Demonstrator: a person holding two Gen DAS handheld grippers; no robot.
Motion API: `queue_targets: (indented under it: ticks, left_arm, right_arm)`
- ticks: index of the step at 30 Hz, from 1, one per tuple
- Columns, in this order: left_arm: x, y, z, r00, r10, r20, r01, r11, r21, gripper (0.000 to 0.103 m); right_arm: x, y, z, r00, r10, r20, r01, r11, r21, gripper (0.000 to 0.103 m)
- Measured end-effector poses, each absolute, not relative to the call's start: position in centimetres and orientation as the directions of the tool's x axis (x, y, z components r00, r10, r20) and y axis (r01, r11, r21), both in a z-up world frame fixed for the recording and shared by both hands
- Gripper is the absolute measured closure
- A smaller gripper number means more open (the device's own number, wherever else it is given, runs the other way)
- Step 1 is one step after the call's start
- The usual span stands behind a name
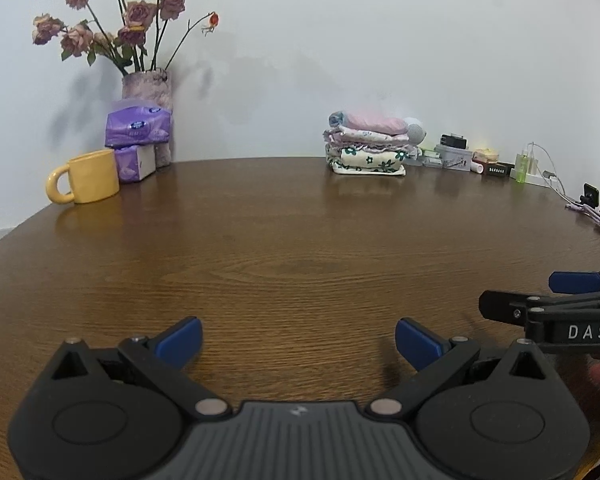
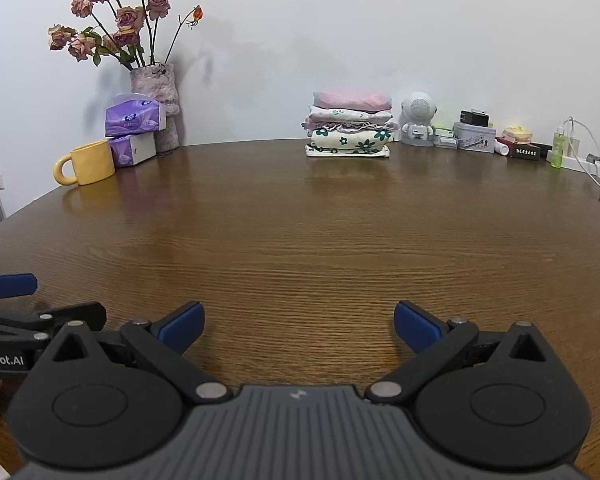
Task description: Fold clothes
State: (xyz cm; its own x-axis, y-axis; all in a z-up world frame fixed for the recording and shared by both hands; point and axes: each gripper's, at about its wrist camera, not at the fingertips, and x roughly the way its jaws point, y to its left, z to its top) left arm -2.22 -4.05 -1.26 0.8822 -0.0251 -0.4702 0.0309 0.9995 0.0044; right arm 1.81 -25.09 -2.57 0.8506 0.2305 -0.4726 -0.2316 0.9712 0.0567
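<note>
Left gripper: the left gripper (image 1: 298, 340) hovers low over the bare wood at the near side of the table, its 2 blue-padded fingers spread wide apart with nothing between them.
Right gripper: the right gripper (image 2: 298, 326) sits just beside it, at about the same height, its fingers likewise spread wide and holding nothing.
Side view of each other: in the left wrist view the right gripper enters from the right edge; in the right wrist view the left gripper enters from the left edge.
Clothes: a stack of folded clothes (image 2: 349, 129) rests at the far edge of the table (image 2: 300, 220) against the wall, well apart from both grippers; a pink piece lies on top, floral pieces below.
Left of the stack: a yellow mug (image 2: 87, 163) stands near 2 purple tissue packs (image 2: 134, 128), one on the other, in front of a vase of dried roses (image 2: 156, 92).
Right of the stack: a small white robot figure (image 2: 417, 119) stands just beside the clothes, then a row of small boxes, a green bottle (image 2: 557, 150) and white cables.
</note>
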Motion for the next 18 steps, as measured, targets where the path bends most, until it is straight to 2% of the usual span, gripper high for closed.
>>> queue_targets:
  ticks: [5,13,18]
  left_arm:
    - [-2.33,-4.52,-1.46,0.89,-0.006,-0.456,0.026,0.999,0.038,0.0]
    - [-2.23,-3.89,-1.5,0.886,-0.031,-0.462,0.027,1.0,-0.014,0.0]
    - [-2.28,-4.09,-1.49,0.888,-0.025,-0.459,0.03,1.0,0.004,0.0]
  right_arm:
    - [1.78,-25.08,-2.64,0.844,0.245,-0.477,-0.239,0.968,0.074,0.0]
    - [1.84,-25.54,-2.61,0.844,0.258,-0.47,-0.235,0.966,0.109,0.0]
    - [1.64,-25.3,-2.61,0.848,0.251,-0.467,-0.235,0.967,0.094,0.0]
